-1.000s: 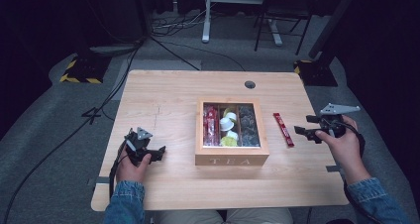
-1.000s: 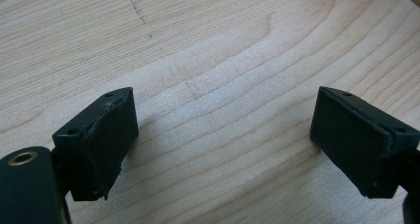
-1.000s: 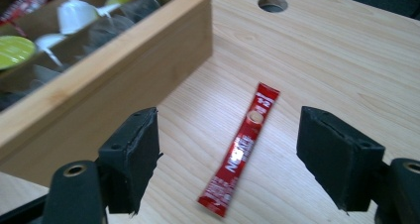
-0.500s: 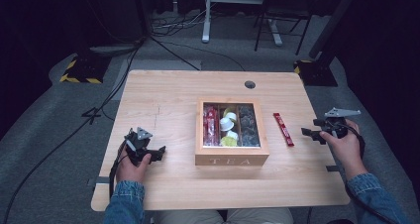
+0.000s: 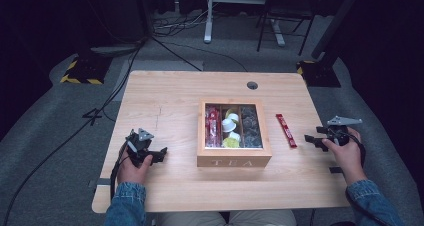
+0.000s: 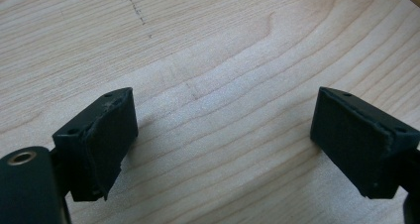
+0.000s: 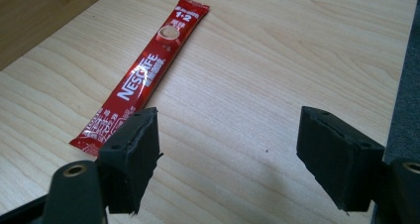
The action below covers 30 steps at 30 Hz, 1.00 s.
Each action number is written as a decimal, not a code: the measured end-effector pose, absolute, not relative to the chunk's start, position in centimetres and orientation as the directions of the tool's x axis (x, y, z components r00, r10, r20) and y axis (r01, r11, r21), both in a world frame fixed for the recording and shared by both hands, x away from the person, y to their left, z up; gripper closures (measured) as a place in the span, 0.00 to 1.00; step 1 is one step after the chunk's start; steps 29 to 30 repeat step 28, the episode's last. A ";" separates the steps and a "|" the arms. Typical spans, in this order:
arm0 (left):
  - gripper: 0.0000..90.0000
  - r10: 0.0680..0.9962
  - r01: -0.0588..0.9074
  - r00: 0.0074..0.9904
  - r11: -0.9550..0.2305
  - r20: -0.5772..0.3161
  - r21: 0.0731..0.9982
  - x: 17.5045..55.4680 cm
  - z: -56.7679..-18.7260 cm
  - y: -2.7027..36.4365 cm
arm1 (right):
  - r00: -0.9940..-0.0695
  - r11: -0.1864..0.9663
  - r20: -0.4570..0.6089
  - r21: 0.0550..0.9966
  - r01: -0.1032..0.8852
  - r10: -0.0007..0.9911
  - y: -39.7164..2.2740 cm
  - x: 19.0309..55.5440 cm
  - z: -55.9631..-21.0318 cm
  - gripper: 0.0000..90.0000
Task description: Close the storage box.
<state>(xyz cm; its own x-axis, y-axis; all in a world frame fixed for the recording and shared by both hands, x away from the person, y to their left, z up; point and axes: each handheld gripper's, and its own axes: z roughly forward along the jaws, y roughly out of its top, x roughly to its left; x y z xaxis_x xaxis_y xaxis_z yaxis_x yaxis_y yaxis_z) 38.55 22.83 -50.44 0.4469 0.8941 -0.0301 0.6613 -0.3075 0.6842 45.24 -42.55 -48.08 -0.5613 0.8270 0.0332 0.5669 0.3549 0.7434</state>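
High view: a wooden box [image 5: 234, 161] lettered "TEA" sits mid-tabletop [image 5: 165, 101]; a red sachet [image 5: 286, 130] lies flat just right of it, near the right gripper [image 5: 311, 140]. The left gripper [image 5: 159, 153] rests at the left.

Left gripper view: jaws released over bare pale woodgrain.

Right gripper view: "NESCAFÉ 1+2" glossy stick; jaws wide, empty, beside it

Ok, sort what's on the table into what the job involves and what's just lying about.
In the job:
- red Nescafe sachet
- right hand-held gripper, open beside it
- wooden tea box

Lying about:
- left hand-held gripper, open over bare table
- cable hole
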 end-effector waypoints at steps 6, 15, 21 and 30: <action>0.13 0.894 0.661 0.447 -0.307 -0.030 0.684 38.6 -50.4 22.8 | -0.575 0.367 0.024 0.748 0.553 0.818 -42.0 44.7 -48.7 0.28; 0.13 0.893 0.660 0.448 -0.310 -0.029 0.684 38.6 -50.4 22.8 | -0.581 0.385 0.015 0.736 0.558 0.814 -41.6 44.3 -49.8 0.26; 0.12 0.892 0.660 0.451 -0.312 -0.028 0.684 38.6 -50.4 22.9 | -0.583 0.411 -0.003 0.713 0.568 0.812 -41.5 44.1 -50.0 0.16; 0.12 0.898 0.664 0.439 -0.302 -0.030 0.684 38.5 -50.4 22.8 | -0.570 0.407 -0.006 0.708 0.578 0.821 -41.4 44.1 -50.0 0.14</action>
